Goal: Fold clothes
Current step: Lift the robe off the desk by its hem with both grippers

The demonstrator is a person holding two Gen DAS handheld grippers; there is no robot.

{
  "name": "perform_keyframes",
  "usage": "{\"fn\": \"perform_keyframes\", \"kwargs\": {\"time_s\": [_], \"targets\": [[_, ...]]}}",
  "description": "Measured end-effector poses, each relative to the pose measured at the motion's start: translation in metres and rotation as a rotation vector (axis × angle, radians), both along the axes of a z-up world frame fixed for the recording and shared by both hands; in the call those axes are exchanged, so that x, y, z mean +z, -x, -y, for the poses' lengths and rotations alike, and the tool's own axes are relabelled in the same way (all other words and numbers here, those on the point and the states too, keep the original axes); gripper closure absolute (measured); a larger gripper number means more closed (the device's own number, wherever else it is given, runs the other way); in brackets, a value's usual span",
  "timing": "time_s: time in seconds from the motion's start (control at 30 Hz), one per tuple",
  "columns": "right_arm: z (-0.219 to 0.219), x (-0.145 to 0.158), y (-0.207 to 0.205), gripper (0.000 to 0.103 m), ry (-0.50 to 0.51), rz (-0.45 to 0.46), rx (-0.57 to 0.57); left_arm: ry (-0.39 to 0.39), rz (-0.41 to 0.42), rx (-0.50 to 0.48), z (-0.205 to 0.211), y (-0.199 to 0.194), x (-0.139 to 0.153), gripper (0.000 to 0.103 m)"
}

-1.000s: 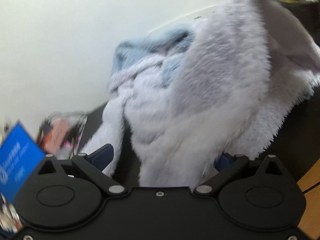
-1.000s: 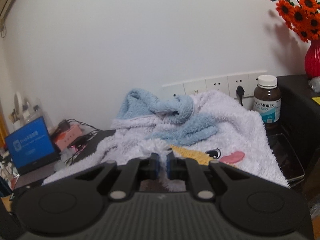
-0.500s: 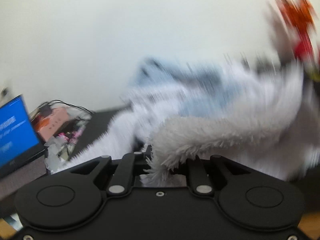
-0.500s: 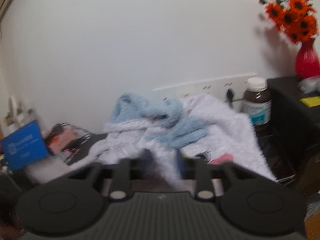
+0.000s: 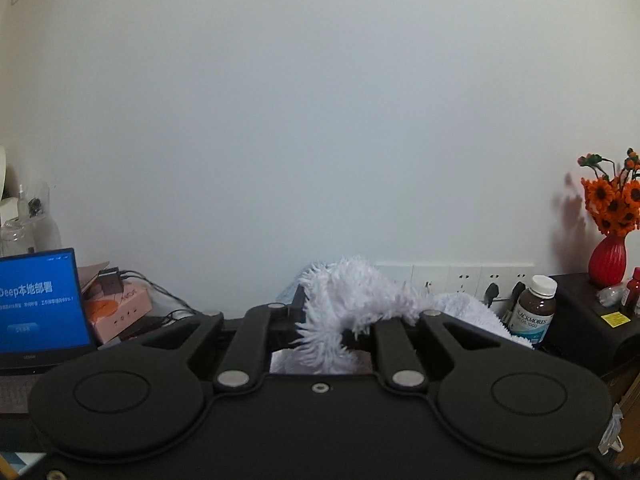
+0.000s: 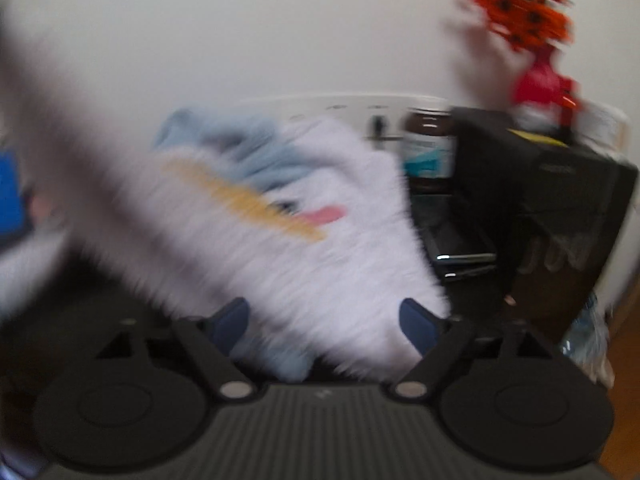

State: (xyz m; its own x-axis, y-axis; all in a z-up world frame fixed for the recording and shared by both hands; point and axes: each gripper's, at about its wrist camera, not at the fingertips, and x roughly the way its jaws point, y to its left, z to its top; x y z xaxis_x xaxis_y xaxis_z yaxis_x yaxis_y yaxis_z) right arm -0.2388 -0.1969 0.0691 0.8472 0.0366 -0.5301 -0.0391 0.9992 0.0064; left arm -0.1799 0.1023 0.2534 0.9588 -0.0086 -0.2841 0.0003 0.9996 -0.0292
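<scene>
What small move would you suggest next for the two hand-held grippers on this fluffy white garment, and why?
Probably close the right hand-held gripper on the fluffy white garment. Its jaws are opening, with fleece lying between them but unpinched. The left hand-held gripper is already shut on a tuft, so a second grip seems needed to spread the cloth.

At the lower centre of the frame the left gripper [image 5: 320,320] is clamped on a tuft of white fluffy garment [image 5: 352,300]. A laptop [image 5: 38,306] glows blue at lower left; a red vase [image 5: 607,264] of orange flowers stands at right, beside a brown bottle [image 5: 534,312].
</scene>
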Motion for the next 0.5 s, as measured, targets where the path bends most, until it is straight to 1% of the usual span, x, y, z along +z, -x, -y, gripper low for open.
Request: {"fn": "perform_keyframes", "kwargs": {"time_s": [0.07, 0.13, 0.2, 0.3, 0.4, 0.5], "targets": [[-0.013, -0.006, -0.002, 0.015, 0.03, 0.03, -0.003, 0.009, 0.004, -0.001, 0.002, 0.002, 0.004, 0.091], [-0.013, -0.008, -0.012, 0.015, -0.008, 0.043, -0.066, 0.019, 0.011, 0.002, 0.0, 0.004, 0.009, 0.091], [-0.005, -0.007, -0.023, 0.015, -0.058, 0.061, -0.139, 0.028, 0.026, 0.011, -0.003, 0.008, 0.015, 0.091], [0.017, -0.009, -0.038, 0.015, -0.128, 0.061, -0.26, 0.052, 0.045, 0.043, -0.013, 0.013, 0.024, 0.091], [0.045, -0.021, -0.048, 0.016, -0.214, 0.014, -0.357, 0.078, 0.057, 0.087, -0.027, 0.016, 0.031, 0.091], [0.067, -0.039, -0.052, 0.025, -0.34, -0.072, -0.404, 0.093, 0.066, 0.133, -0.04, 0.017, 0.036, 0.091]]}}
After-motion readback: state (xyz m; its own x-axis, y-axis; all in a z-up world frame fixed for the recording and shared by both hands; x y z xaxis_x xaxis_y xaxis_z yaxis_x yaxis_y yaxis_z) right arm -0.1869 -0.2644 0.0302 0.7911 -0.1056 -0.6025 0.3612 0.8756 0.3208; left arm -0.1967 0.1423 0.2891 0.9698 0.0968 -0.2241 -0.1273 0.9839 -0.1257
